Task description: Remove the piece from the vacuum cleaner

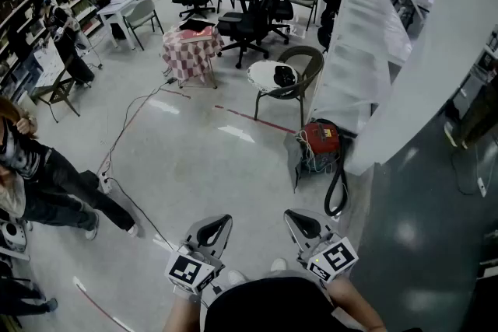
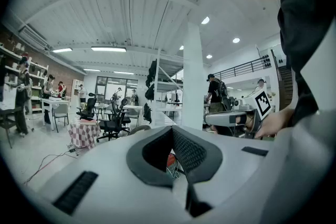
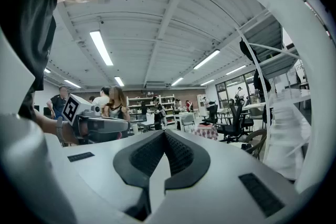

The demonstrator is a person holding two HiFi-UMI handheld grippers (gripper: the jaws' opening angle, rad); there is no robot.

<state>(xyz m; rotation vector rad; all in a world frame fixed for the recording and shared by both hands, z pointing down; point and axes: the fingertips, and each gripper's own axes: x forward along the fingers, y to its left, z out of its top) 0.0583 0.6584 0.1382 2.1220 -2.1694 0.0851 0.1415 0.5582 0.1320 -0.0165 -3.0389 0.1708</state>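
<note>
Both pressed together, empty: left gripper (image 1: 218,223), right gripper (image 1: 296,220) | vacuum cleaner (image 1: 320,139) well ahead on floor

The left hand-held gripper (image 1: 212,233) and the right hand-held gripper (image 1: 305,228) are held close in front of the body, side by side but apart. Both point forward, roughly level, with jaws closed together on nothing.
</note>
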